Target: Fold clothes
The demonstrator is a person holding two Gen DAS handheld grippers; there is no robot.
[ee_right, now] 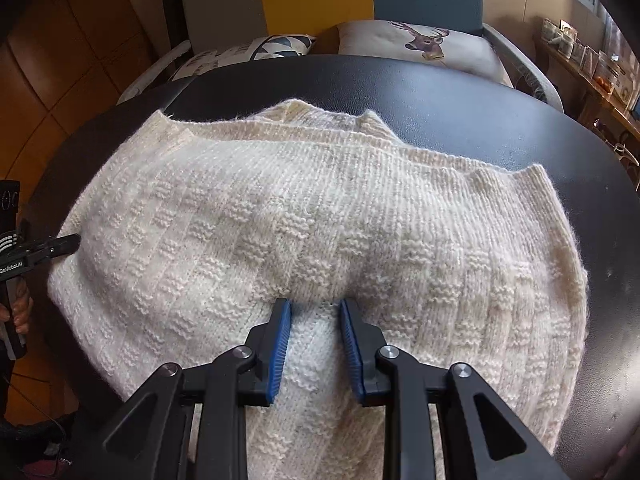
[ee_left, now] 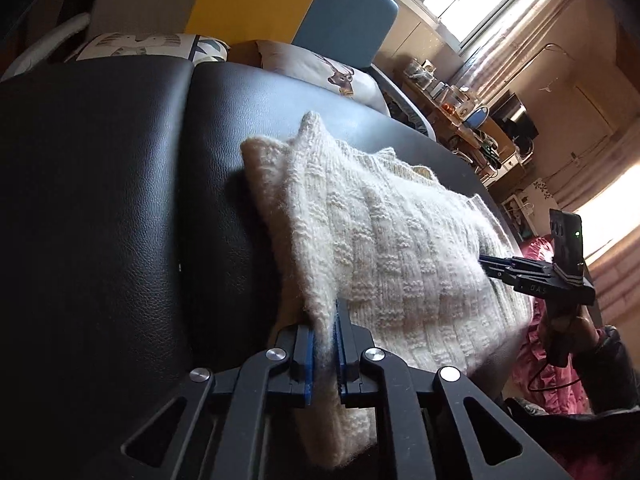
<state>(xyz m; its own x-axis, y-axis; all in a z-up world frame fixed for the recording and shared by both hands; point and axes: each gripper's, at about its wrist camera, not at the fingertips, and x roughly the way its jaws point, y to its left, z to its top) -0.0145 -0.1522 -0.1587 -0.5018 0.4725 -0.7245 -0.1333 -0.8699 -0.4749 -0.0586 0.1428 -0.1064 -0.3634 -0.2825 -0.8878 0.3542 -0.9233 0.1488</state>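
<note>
Cream knitted sweater point(ee_right: 320, 216) lay folded on black leather worktop point(ee_right: 500, 120), far edge wavy and uneven. We had left gripper point(ee_left: 324, 344) at sweater's side edge, jaws nearly closed, blue pads pinching knit. Our right gripper point(ee_right: 316, 312) sat at near edge, jaws narrowly parted with ridge of knit bunched between pads, gripped. Two printed cushions point(ee_right: 420, 46) lay beyond worktop, in front of yellow and blue chair backs.
</note>
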